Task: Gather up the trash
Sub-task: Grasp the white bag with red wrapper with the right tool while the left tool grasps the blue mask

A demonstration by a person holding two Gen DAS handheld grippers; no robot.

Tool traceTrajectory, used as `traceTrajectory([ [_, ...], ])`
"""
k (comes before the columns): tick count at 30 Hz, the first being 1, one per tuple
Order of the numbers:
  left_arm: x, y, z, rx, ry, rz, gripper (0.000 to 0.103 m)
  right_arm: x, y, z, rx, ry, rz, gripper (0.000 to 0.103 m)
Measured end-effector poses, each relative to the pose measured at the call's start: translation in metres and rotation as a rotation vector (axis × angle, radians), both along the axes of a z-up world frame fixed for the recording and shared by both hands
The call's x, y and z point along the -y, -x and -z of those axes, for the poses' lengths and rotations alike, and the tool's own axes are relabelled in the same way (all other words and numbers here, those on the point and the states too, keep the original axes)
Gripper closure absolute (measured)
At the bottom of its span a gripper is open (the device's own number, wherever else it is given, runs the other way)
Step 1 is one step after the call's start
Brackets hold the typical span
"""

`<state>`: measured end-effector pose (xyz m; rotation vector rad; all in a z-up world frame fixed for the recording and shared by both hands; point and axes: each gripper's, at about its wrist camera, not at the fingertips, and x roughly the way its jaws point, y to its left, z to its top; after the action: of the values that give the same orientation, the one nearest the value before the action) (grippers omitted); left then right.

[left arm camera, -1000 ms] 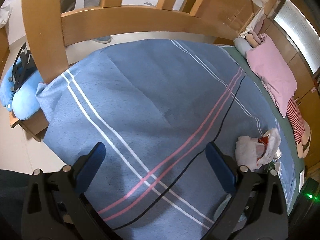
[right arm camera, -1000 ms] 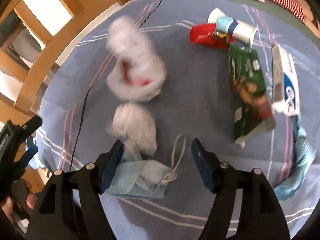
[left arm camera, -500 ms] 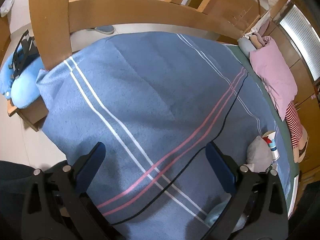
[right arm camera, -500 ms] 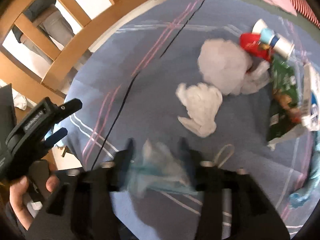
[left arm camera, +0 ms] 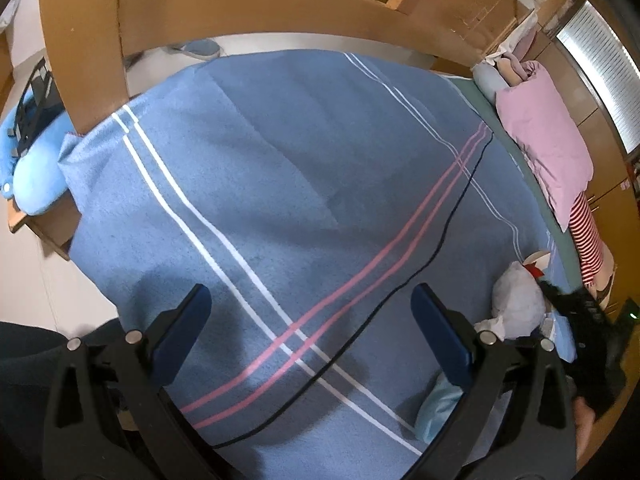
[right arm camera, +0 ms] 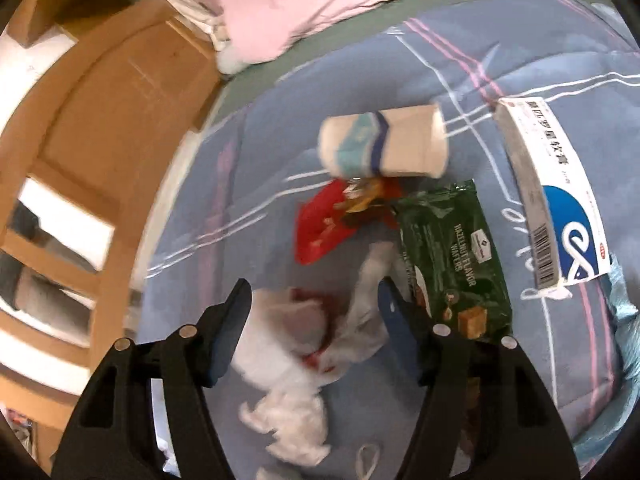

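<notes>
My right tongs (right arm camera: 314, 312) gape wide over the white plastic bag (right arm camera: 296, 344) on the blanket (right arm camera: 248, 184), gripping nothing. The blur hides its folds; I may pinch blanket or nudge the green wrapper (right arm camera: 452, 256). My left tongs (left arm camera: 310, 320) hang open, empty.

A bed with a striped blue blanket (left arm camera: 280, 184) carries a paper cup (right arm camera: 384, 146), red wrapper (right arm camera: 320, 232), green wafer bag (right arm camera: 452, 256), white carton (right arm camera: 552, 196), crumpled white plastic bag (right arm camera: 288, 344) and pink pillow (right arm camera: 304, 4).
</notes>
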<state>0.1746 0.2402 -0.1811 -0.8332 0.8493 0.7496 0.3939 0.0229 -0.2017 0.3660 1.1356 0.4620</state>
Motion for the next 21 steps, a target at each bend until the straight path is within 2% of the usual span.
traceTrajectory([
  [3,0.004,-0.005,-0.002,-0.006,-0.018,0.036,0.003,-0.023,0.003,0.009,-0.023,0.052,-0.119,0.038],
  [4,0.005,-0.005,-0.003,-0.006,-0.026,0.042,0.003,-0.033,0.008,0.008,-0.003,0.066,-0.165,0.038],
  [8,0.003,-0.003,-0.002,-0.001,-0.021,0.024,0.003,-0.055,0.018,0.01,0.012,0.076,-0.289,0.038],
  [10,0.001,-0.002,0.001,-0.002,-0.006,0.012,0.003,-0.068,0.026,0.008,0.047,0.121,-0.35,0.05],
  [11,0.001,-0.003,0.002,-0.004,-0.002,0.013,0.003,-0.068,0.029,0.007,0.058,0.13,-0.359,0.061],
  [12,0.001,-0.004,0.003,-0.007,0.002,0.02,0.003,-0.07,0.034,0.005,0.079,0.139,-0.38,0.068],
  [13,0.002,-0.006,0.003,-0.009,0.003,0.027,0.003,-0.071,0.035,0.004,0.087,0.142,-0.393,0.07],
  [15,0.004,-0.008,0.004,-0.017,-0.004,0.045,0.003,-0.064,0.046,-0.006,0.146,0.178,-0.385,0.075],
  [17,0.007,-0.014,0.005,-0.026,-0.008,0.073,0.003,-0.055,0.057,-0.019,0.214,0.198,-0.348,0.076],
  [19,0.012,-0.019,0.008,-0.03,0.002,0.118,0.003,-0.033,0.066,-0.041,0.288,0.21,-0.261,0.076],
  [21,0.019,-0.026,0.01,-0.024,0.018,0.189,0.003,-0.011,0.074,-0.056,0.32,0.214,-0.199,0.076],
])
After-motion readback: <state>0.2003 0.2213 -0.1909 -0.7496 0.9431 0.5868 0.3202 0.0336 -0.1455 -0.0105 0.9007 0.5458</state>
